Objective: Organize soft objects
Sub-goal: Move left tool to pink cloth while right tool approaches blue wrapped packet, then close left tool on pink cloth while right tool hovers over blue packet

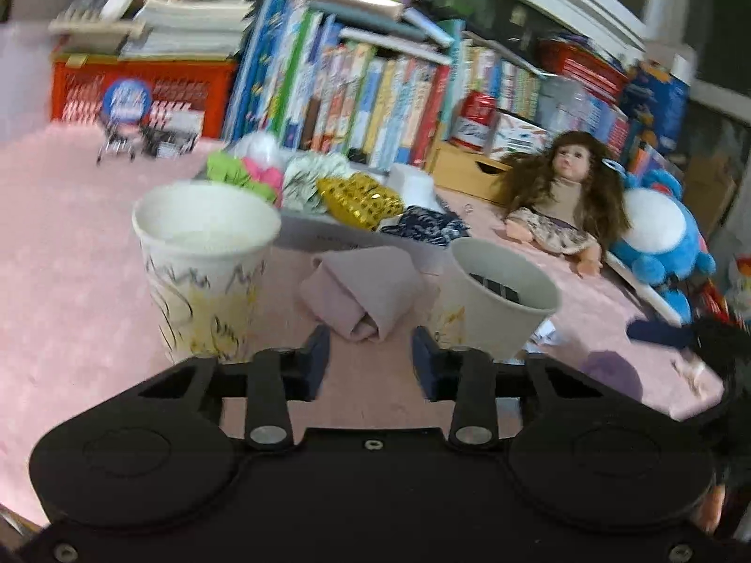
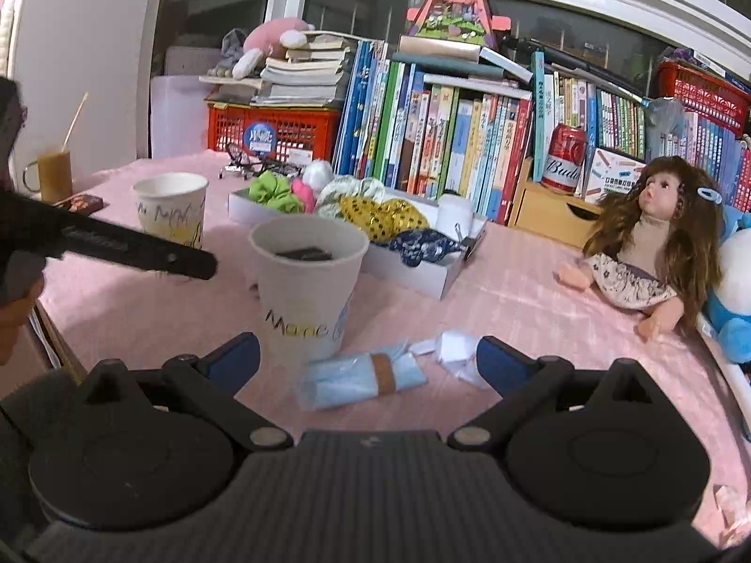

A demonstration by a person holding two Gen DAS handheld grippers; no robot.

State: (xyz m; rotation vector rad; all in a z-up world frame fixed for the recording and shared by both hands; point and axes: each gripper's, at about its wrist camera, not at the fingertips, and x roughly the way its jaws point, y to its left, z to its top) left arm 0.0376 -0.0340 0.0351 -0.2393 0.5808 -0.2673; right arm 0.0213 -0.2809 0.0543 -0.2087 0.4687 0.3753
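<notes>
A rolled mauve sock lies on the pink table cover between two paper cups. My left gripper is open, just short of the sock, which sits in line with the gap. The left cup looks empty; the right cup holds something dark and also shows in the right wrist view. My right gripper is wide open above a light blue roll with a tan band and white crumpled bits. The left gripper's arm shows at left.
A white tray holds green, pink, gold and navy scrunchies. A doll and a blue plush sit at the right. Books, a red crate, a red can and a wooden box line the back.
</notes>
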